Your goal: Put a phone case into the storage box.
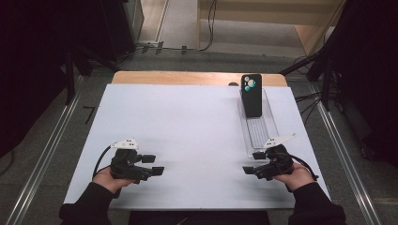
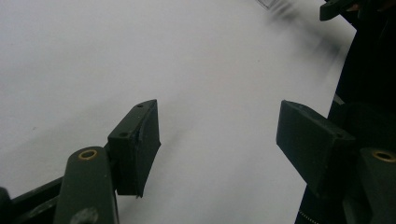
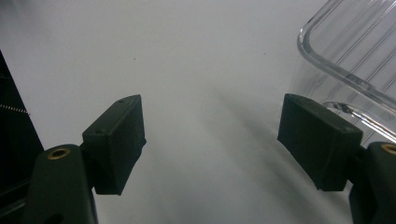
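A person's two grippers rest low on the white table [image 1: 187, 122], jaws apart and empty: the left gripper [image 1: 154, 165] at seven o'clock, the right gripper [image 1: 251, 162] at five. Just beyond the right one lies a clear tray [image 1: 260, 133], a black phone [image 1: 251, 95] propped at its far end, at one o'clock.

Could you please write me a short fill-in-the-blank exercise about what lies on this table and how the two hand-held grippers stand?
1. The black phone stands in the far end of a clear ____.
2. The jaws of the left hand-held gripper stand open with ____ between them.
3. The clear tray lies nearest the ____ hand-held gripper.
4. The table's sheet is ____ in colour.

Missing words: tray; nothing; right; white
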`<state>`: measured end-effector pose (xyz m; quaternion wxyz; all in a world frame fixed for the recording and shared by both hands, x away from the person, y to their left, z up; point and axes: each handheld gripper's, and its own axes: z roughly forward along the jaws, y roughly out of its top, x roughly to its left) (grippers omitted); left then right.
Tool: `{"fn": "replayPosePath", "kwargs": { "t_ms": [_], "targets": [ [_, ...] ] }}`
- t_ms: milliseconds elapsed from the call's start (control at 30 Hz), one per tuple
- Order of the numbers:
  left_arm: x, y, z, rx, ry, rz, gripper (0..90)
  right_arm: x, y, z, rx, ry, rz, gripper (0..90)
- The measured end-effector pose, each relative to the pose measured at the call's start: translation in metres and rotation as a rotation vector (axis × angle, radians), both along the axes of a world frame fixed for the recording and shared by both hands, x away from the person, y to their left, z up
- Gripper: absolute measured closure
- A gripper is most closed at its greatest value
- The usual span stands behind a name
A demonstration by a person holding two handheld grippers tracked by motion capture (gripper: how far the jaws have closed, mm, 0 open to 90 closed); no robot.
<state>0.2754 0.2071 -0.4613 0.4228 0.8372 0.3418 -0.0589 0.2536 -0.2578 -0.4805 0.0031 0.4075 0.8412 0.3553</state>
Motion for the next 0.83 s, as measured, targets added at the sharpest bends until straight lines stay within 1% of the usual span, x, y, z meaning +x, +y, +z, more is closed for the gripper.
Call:
{"fn": "replayPosePath", "kwargs": {
  "t_ms": [467, 600, 733, 833],
  "targets": [
    [0.0001, -0.0001, -0.0001, 0.006, 0.000, -0.005, 30.3, 0.0002, -0.0014, -0.0002, 0.002, -0.001, -0.003, 21.3],
    [0.0001, -0.0003, -0.0004, 0.004, 0.001, -0.007, 30.3, 0.0004, -0.0018, -0.0004, 0.000, 0.000, -0.004, 21.3],
    [0.0001, -0.0004, -0.0006, 0.004, 0.002, -0.007, 30.3, 0.0007, -0.0017, -0.0013, -0.009, 0.013, -0.002, 21.2],
    [0.0003, -0.0005, -0.0006, 0.005, 0.005, -0.009, 30.3, 0.0002, -0.0015, -0.0021, -0.013, 0.005, -0.001, 21.2]
  ]
}}
